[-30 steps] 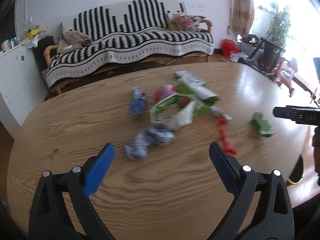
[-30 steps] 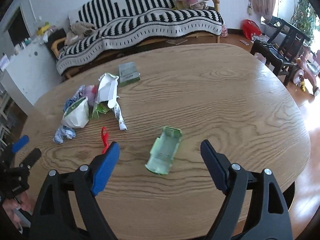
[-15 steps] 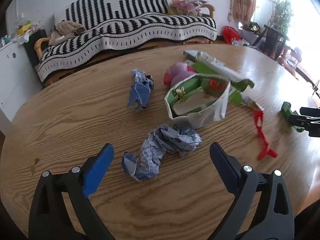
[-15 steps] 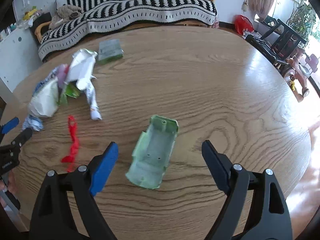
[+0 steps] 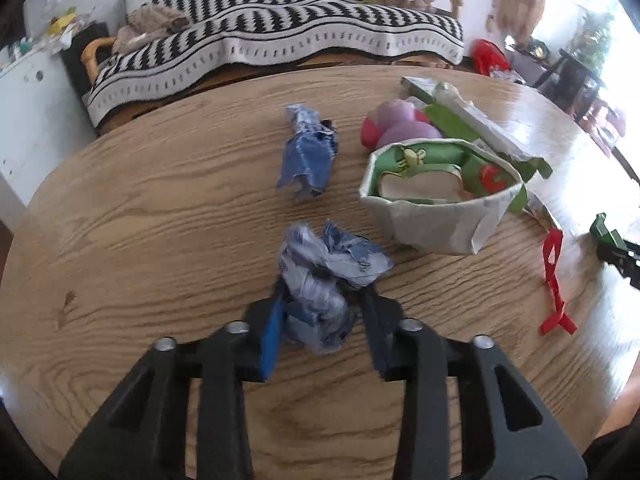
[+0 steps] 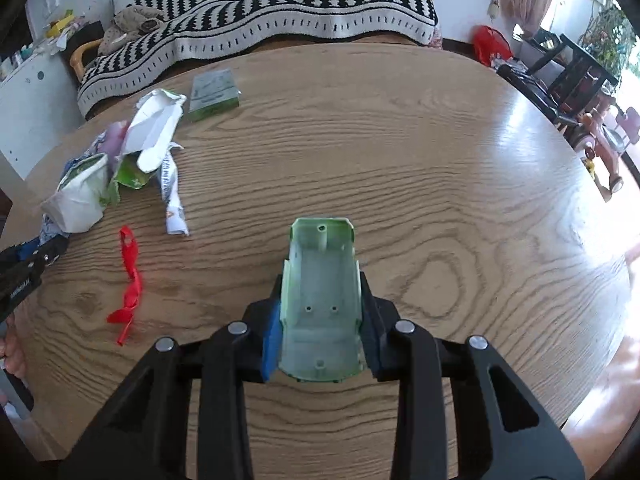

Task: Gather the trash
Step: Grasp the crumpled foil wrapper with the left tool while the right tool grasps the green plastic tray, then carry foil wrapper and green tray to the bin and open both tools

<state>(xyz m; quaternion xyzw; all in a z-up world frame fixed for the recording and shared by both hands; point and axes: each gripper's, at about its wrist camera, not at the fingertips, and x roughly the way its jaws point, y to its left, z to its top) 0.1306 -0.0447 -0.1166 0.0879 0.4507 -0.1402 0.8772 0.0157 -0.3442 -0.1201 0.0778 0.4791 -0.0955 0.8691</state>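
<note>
My left gripper (image 5: 322,304) is low over the round wooden table (image 5: 140,220). Its jaws are closing, and the blue pads press on both sides of a crumpled blue-and-white wrapper (image 5: 332,256). In the right wrist view my right gripper (image 6: 320,292) is also closing, its pads against the long sides of a pale green plastic shell (image 6: 320,264) that lies hollow side up. Loose on the table are a second blue wrapper (image 5: 308,156), a white paper bag (image 5: 436,216) holding green packaging, a red ribbon (image 6: 130,276) and a twisted white wrapper (image 6: 172,200).
A flat green box (image 6: 214,90) lies toward the table's far side. A sofa under a black-and-white striped blanket (image 5: 280,28) stands behind the table, a white cabinet (image 5: 24,100) at the left, and dark chairs (image 6: 572,72) at the right. The table's right half is bare wood.
Both grippers came down toward the table. Their jaws went from wide open to closed in, the left around the crumpled wrapper and the right around the green shell.
</note>
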